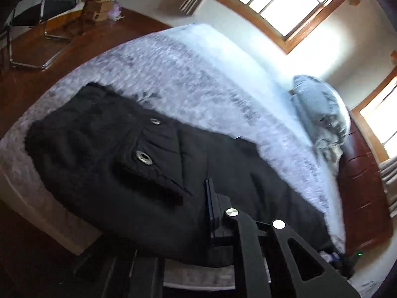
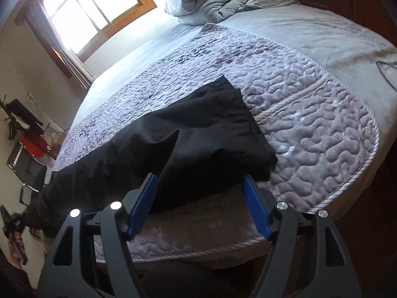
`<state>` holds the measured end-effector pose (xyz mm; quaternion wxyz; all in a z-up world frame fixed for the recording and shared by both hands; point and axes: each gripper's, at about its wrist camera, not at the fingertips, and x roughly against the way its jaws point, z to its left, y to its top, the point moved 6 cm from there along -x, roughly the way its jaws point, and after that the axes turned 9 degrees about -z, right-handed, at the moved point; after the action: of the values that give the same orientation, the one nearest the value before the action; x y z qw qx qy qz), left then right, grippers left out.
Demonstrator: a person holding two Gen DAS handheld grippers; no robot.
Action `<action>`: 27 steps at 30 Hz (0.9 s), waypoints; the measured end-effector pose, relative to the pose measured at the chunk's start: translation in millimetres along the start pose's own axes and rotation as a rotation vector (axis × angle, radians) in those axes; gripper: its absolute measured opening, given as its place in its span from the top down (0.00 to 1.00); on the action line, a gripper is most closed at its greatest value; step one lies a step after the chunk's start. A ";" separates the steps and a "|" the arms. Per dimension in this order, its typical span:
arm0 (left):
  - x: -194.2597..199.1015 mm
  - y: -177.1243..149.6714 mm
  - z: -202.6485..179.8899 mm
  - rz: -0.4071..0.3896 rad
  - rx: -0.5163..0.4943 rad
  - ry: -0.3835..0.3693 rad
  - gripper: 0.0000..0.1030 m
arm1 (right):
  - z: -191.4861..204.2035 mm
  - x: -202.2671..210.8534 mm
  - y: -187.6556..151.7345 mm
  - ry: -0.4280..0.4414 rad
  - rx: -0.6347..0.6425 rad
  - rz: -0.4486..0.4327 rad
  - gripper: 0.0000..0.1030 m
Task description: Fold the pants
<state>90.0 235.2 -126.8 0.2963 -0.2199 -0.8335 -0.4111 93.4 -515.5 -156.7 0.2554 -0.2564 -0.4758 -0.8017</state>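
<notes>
Blue-padded right gripper [image 2: 201, 203] gapes wide at the hem of black pants [image 2: 153, 149] lying on the quilt [image 2: 310, 114], while the left gripper [image 1: 211, 206] looks pinched together over them.

Daylight pours in through the window [image 1: 278, 2], which is blown out to plain white in both views and washes the wall beneath it with glare. The quilt [image 2: 285, 94] is brightest near the window and dims away from it. The black pants [image 1: 153, 173] read as a nearly detailless dark mass. The left wrist view is smeared by motion blur; the right wrist view is sharper. Fisheye distortion bends the bed's edges, and the corners of both views fall to black.
</notes>
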 end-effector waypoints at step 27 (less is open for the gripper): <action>29.9 -38.5 4.3 -0.074 0.005 0.178 0.20 | 38.3 -66.1 35.9 0.143 -0.357 0.069 0.97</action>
<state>43.4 220.6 -130.1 0.3545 -0.1509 -0.8123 -0.4378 172.1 -485.3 -161.3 0.2662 -0.2563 -0.2976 -0.8803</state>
